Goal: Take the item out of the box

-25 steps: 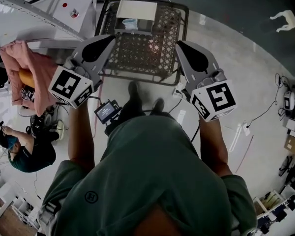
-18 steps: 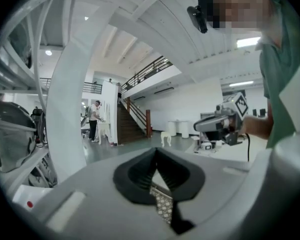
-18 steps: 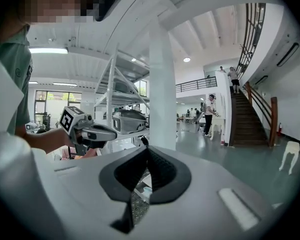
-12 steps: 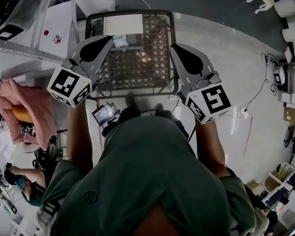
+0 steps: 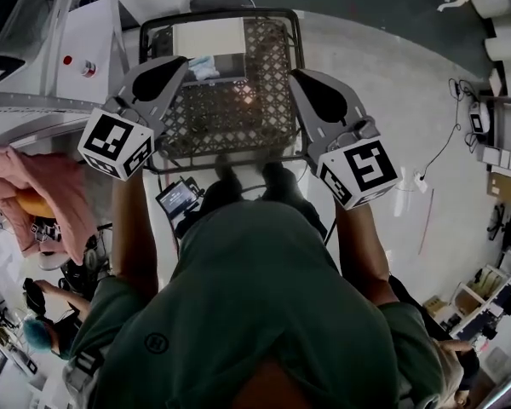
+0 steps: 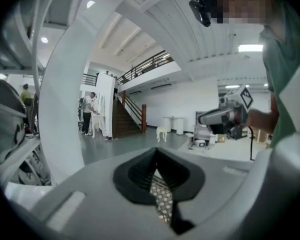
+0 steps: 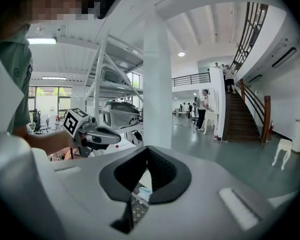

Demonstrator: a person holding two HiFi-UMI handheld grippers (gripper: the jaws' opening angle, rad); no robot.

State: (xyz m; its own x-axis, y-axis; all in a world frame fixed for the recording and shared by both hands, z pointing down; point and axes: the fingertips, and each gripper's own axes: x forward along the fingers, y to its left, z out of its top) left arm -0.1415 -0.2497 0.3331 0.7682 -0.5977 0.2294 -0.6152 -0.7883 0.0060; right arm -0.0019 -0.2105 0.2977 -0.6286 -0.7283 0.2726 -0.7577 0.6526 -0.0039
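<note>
A black lattice cart stands in front of me on the floor. At its far end lies a pale box, with a light blue item at the box's near edge. My left gripper hangs over the cart's left side, shut and empty. My right gripper hangs over the right side, also shut with nothing in it. In the left gripper view the left gripper has its pads together over the lattice. The right gripper in its own view points down at the blue item.
A white machine frame stands left of the cart. A pink cloth lies lower left, near a crouching person. A small screen sits by my feet. Cables and boxes line the right floor.
The view has swung, so the cart now sits further left and higher in the picture. Both grippers stay shut and keep their places over the cart's sides.
</note>
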